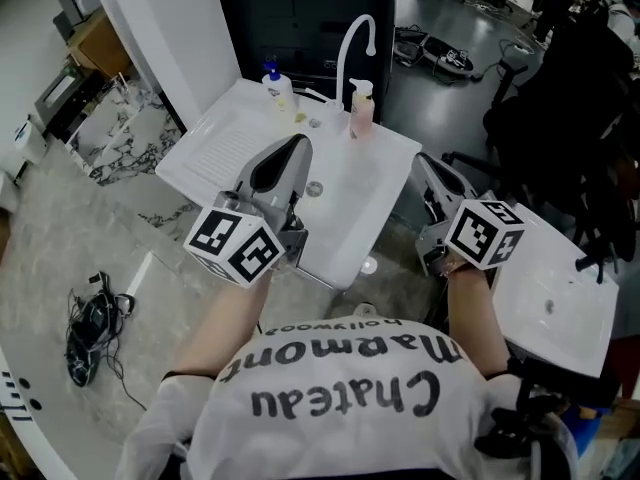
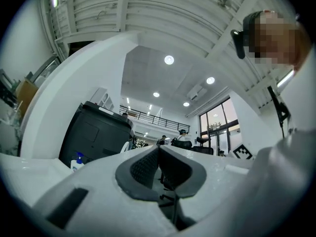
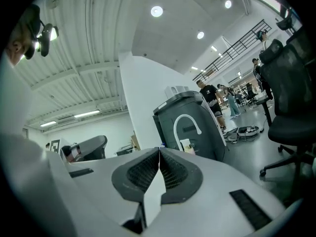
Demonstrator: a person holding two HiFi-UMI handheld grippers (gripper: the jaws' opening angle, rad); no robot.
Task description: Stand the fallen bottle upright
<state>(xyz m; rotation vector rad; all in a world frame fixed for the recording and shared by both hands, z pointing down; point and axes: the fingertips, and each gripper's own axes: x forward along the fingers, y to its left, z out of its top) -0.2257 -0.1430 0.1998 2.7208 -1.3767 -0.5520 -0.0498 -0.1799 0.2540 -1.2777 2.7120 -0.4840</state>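
Note:
Two bottles stand upright on the white sink counter (image 1: 340, 218): a pink pump bottle (image 1: 361, 110) beside the white curved faucet (image 1: 352, 43), and a white bottle with a blue pump (image 1: 274, 84) at the back edge. No bottle lies on its side in any view. My left gripper (image 1: 293, 153) hovers over the counter's left half, jaws closed together with nothing in them. My right gripper (image 1: 428, 168) is off the counter's right edge, also closed and empty. The left gripper view shows its gripper (image 2: 158, 149) shut and the blue-pump bottle (image 2: 76, 162); the right gripper view shows its gripper (image 3: 159, 152) shut, the faucet (image 3: 185, 125) and pink bottle (image 3: 188, 145).
A second white basin (image 1: 555, 303) sits low at the right. A dark cabinet (image 1: 300, 18) stands behind the sink. Black cables (image 1: 90, 333) lie on the marble floor at left. A black office chair (image 3: 291, 102) is off to the right.

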